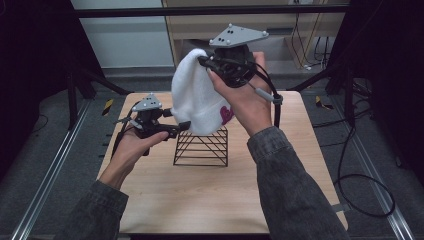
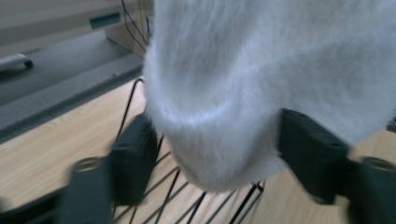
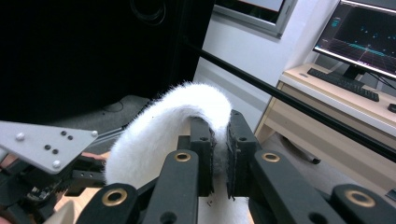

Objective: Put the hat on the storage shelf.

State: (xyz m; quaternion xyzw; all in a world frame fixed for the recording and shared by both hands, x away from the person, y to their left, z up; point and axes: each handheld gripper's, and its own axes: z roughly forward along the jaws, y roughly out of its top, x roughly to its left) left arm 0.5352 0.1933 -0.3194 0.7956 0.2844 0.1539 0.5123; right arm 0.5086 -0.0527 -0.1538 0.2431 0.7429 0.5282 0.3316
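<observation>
A white fuzzy hat (image 1: 195, 100) with a pink heart on it hangs above a black wire rack (image 1: 200, 150) on the wooden table (image 1: 200, 205). My right gripper (image 1: 207, 62) is raised high and shut on the hat's top edge; in the right gripper view its pads (image 3: 205, 140) pinch the white fabric (image 3: 154, 135). My left gripper (image 1: 182, 125) is at the hat's lower left corner. In the left gripper view the hat's rounded lower fold (image 2: 224, 116) sits between the open jaws, with the pads (image 2: 308, 154) close against its sides. The rack's wires (image 2: 173, 196) are just below.
The wire rack stands mid-table under the hat. Metal rails run along both sides of the table, and a dark stand leg is at the far left (image 1: 75, 95). A desk with a monitor (image 3: 364, 32) and keyboard is behind. Cables lie on the floor at right (image 1: 360, 185).
</observation>
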